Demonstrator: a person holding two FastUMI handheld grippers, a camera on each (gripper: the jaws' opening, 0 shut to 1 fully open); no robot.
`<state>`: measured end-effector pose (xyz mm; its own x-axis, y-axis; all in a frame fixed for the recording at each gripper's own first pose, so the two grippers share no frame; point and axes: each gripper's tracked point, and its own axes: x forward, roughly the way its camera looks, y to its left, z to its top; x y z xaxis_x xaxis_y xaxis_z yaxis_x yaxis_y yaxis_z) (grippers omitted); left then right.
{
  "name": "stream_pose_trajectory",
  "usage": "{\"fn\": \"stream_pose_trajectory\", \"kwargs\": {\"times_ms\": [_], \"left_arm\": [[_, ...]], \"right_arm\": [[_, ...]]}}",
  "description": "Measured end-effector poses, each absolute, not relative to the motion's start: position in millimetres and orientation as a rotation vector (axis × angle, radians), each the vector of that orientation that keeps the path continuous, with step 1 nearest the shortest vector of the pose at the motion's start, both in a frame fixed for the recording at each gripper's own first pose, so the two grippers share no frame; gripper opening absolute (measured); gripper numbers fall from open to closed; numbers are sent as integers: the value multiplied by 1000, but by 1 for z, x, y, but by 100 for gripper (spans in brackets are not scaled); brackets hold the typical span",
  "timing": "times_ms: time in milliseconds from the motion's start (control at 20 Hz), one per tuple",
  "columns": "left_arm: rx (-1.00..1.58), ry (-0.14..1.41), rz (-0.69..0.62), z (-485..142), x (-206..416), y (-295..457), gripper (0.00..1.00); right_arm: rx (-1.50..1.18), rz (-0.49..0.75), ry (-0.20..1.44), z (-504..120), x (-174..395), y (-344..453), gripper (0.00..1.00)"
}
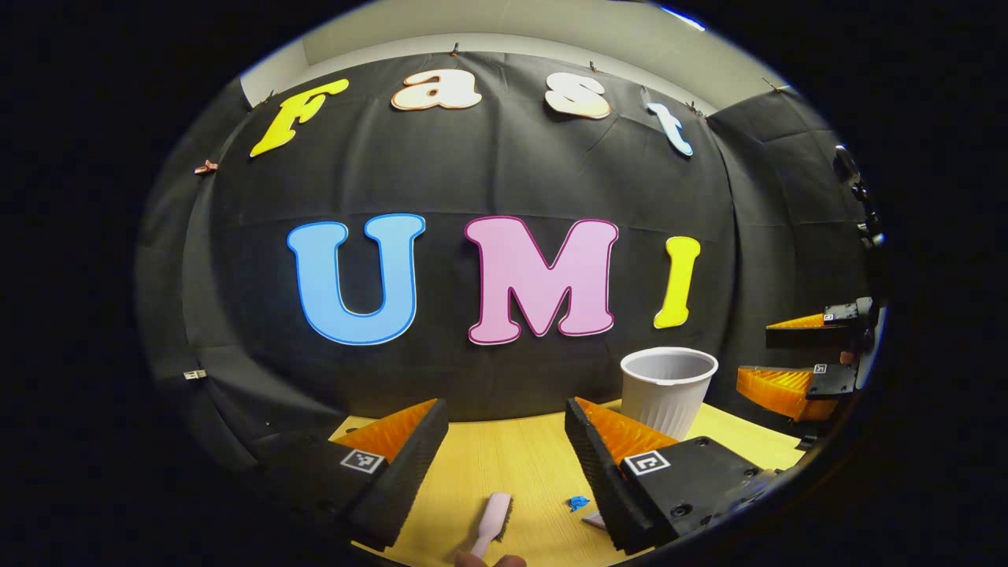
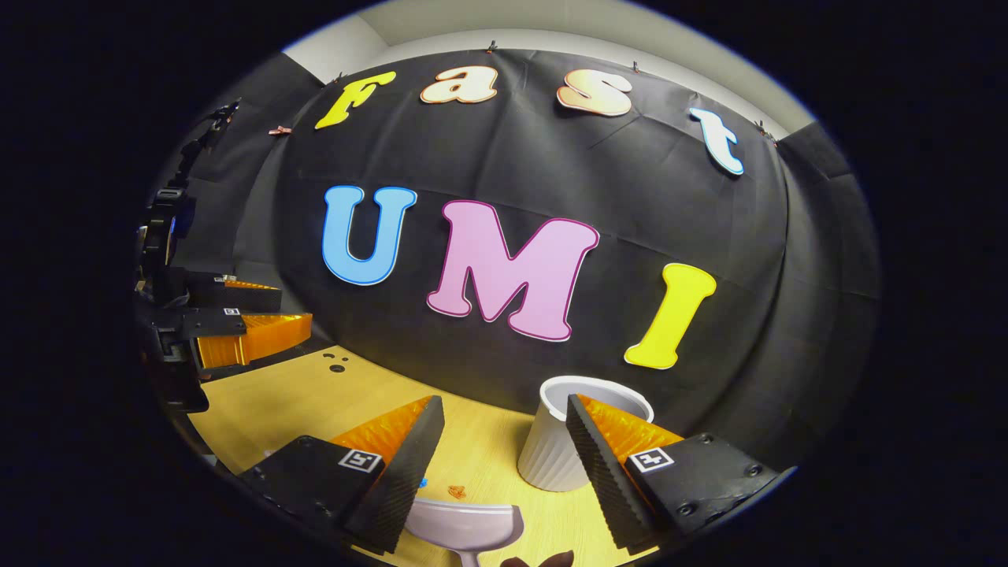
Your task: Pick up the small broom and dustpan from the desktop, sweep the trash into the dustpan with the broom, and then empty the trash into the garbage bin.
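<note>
Hovering open above the table point(image 1: 520, 457), left tongs point(image 1: 504, 465) should drop squarely over the broom point(image 1: 492, 524); right tongs point(image 2: 504, 465), also open, over the dustpan point(image 2: 465, 524) near the bin point(image 2: 551, 453)

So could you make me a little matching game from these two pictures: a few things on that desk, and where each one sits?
Things:
1. small pale pink broom
2. pale pink plastic dustpan
3. white ribbed plastic bin
4. crumpled blue scrap

Places:
A. upright at the back of the wooden desk, near the wall
B. lying between the left gripper fingers' lines
C. beside the left gripper's right-hand finger
D. below the right gripper, between its fingers

Pairs: 1-B, 2-D, 3-A, 4-C
</note>
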<state>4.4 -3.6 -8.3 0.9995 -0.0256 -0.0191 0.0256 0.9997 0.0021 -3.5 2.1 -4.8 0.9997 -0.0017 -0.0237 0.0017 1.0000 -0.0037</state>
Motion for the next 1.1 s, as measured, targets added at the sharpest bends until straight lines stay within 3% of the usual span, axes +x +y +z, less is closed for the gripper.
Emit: {"fn": "stream_pose_trajectory", "kwargs": {"times_ms": [200, 650, 1100], "left_arm": [[9, 22, -25, -13, 4, -2, 95], [11, 75, -35, -43, 5, -3, 95], [31, 106, 11, -56, -1, 9, 95]], "right_arm": [[11, 18, 93, -27, -5, 8, 97], [141, 86, 619, -191, -51, 26, 95], [68, 146, 982, -344, -80, 32, 89]]}}
